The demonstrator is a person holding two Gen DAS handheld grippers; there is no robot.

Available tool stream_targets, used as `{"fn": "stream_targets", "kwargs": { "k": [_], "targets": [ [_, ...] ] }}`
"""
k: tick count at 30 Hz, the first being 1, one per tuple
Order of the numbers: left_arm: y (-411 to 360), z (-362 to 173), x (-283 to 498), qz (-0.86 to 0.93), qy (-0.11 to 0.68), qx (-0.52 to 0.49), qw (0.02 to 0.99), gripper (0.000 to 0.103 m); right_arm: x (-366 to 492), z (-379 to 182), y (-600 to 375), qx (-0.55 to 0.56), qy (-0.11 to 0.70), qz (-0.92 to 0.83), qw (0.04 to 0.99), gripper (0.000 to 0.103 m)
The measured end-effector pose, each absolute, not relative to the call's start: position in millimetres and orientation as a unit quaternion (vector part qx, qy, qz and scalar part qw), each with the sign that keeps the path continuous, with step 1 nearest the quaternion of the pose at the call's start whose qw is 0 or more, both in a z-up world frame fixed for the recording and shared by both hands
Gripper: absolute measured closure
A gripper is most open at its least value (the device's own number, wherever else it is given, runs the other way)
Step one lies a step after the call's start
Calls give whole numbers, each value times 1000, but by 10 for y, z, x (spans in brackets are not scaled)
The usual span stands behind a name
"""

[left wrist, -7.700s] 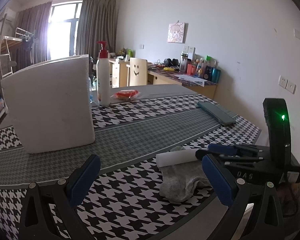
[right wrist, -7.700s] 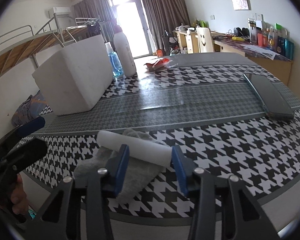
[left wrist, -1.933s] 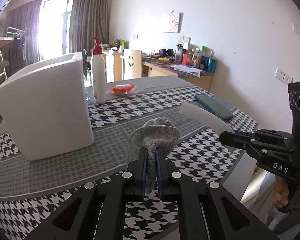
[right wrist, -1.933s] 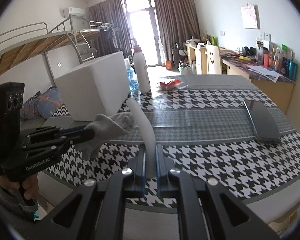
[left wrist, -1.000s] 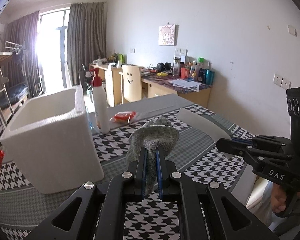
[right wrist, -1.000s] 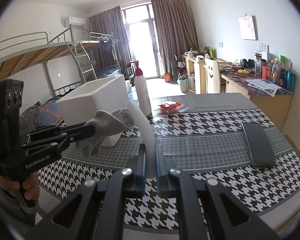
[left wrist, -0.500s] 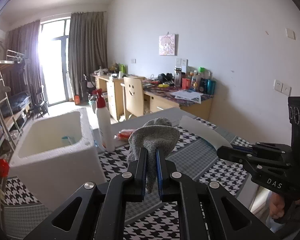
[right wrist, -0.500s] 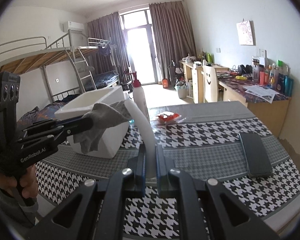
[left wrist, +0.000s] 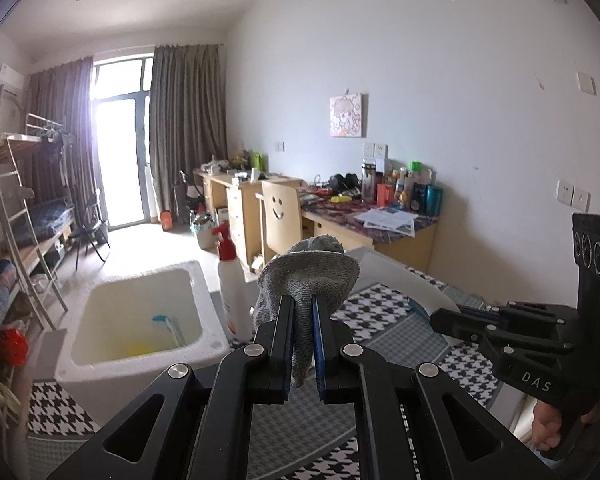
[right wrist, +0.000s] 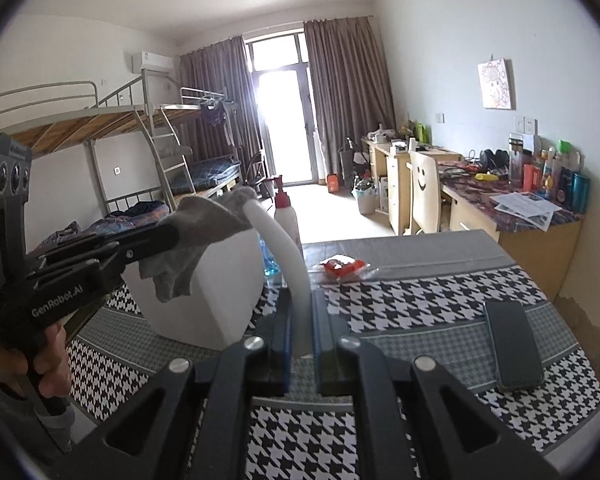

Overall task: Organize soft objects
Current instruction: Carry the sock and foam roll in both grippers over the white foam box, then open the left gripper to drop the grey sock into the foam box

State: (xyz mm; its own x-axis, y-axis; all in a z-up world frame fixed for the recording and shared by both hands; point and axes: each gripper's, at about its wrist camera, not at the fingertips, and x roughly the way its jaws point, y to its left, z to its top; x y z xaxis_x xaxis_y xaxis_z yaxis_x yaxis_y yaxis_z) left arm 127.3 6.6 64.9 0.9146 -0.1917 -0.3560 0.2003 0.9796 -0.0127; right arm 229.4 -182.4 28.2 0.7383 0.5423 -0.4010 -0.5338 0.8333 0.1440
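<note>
We hold the left gripper (left wrist: 303, 320) clamped on the grey sock (left wrist: 310, 276), raised above the table (right wrist: 420, 304). The right gripper (right wrist: 300, 320) is clamped on the white sock (right wrist: 288, 256), just right of it. Beyond, left, stands the foam box (left wrist: 140, 320), open-topped; right, a dark case (right wrist: 512, 344).

On the worktop (right wrist: 440, 292), the foam box (right wrist: 216, 292) sits at ten o'clock, a pump bottle (right wrist: 286, 216) just behind it, a snack packet (right wrist: 342, 267) at twelve, a flat case (right wrist: 512, 344) at three.
</note>
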Motion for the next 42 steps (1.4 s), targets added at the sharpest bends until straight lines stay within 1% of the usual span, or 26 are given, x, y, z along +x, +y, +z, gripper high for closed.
{"fn": "stream_targets", "kwargs": {
  "k": [7, 26, 42],
  "targets": [
    [156, 775, 1308, -86, 161, 13, 983, 94, 2355, 384, -1752, 13, 209, 294, 933, 92],
    [497, 846, 1457, -16, 142, 2, 990, 94, 2534, 544, -1415, 11, 202, 334, 921, 92],
    [788, 746, 1690, 44, 161, -11, 986, 94, 2629, 600, -1030, -5, 212, 372, 904, 92]
  ]
}}
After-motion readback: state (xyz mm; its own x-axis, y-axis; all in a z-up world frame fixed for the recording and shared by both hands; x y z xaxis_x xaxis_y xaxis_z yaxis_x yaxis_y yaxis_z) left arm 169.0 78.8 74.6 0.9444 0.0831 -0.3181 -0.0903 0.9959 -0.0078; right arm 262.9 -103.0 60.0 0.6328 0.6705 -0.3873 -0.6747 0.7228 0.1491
